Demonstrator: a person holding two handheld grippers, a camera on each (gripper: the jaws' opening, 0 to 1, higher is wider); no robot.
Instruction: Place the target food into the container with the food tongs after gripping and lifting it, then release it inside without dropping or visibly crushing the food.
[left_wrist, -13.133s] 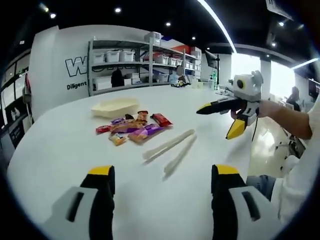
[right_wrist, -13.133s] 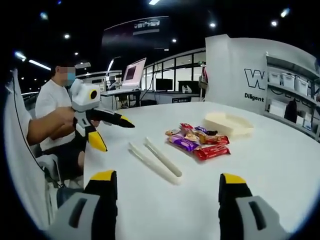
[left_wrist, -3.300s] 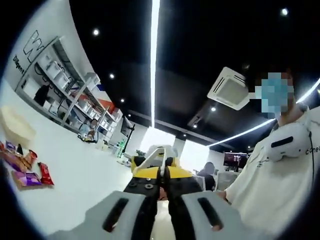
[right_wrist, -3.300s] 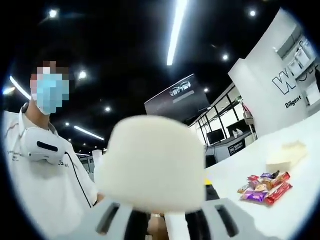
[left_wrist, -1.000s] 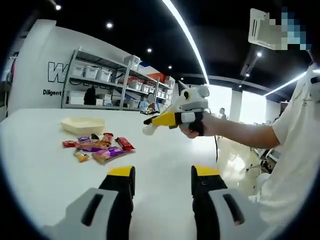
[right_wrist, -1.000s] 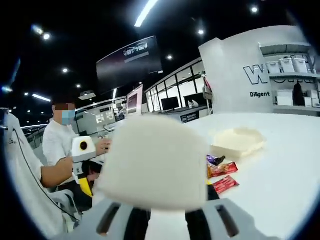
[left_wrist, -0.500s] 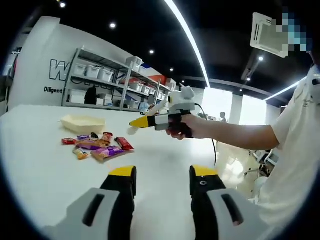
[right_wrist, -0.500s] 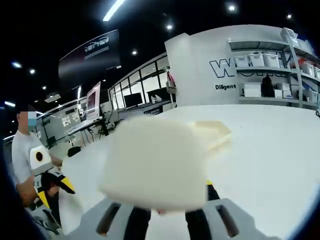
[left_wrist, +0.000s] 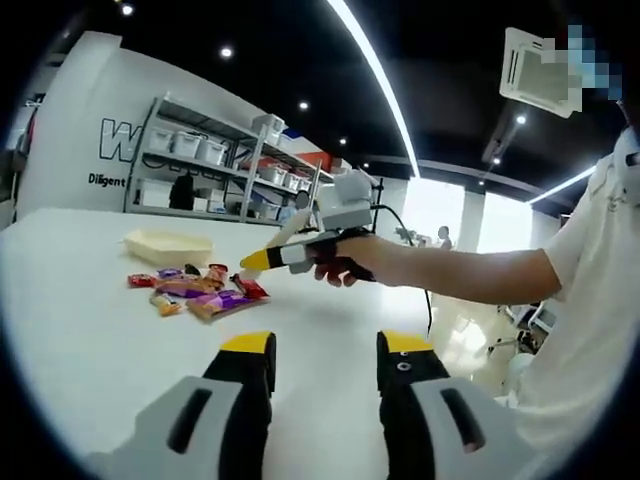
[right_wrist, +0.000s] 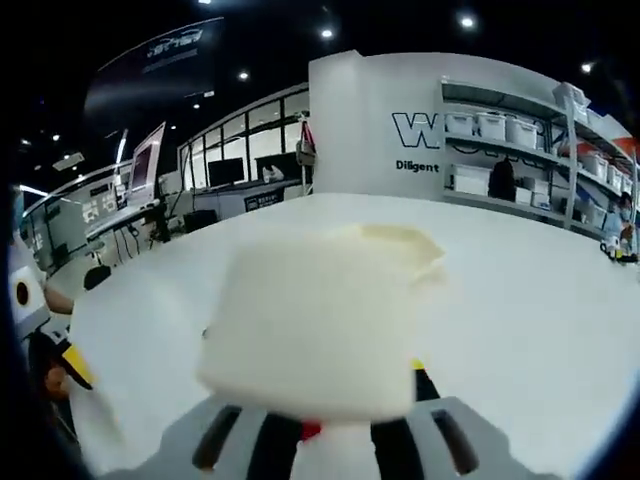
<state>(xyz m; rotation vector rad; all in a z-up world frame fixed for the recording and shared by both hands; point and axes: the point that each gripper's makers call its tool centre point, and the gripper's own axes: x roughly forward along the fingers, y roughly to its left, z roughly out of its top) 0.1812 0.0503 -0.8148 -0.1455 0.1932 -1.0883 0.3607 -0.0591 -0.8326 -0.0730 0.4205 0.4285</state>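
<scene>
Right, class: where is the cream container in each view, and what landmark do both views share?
Left gripper view: cream container left of centre on the table, behind the snack packets.
Right gripper view: near centre, its edge peeking past the blurred tongs' upper right.
Shared landmark: the shelf rack of white bins.

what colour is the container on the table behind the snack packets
Pale cream, almost off-white. The container shows best in the left gripper view, just beyond the snack packets.

Right gripper (left_wrist: 252, 262) clamped, arm outstretched; left gripper (left_wrist: 323, 348) parted.
</scene>
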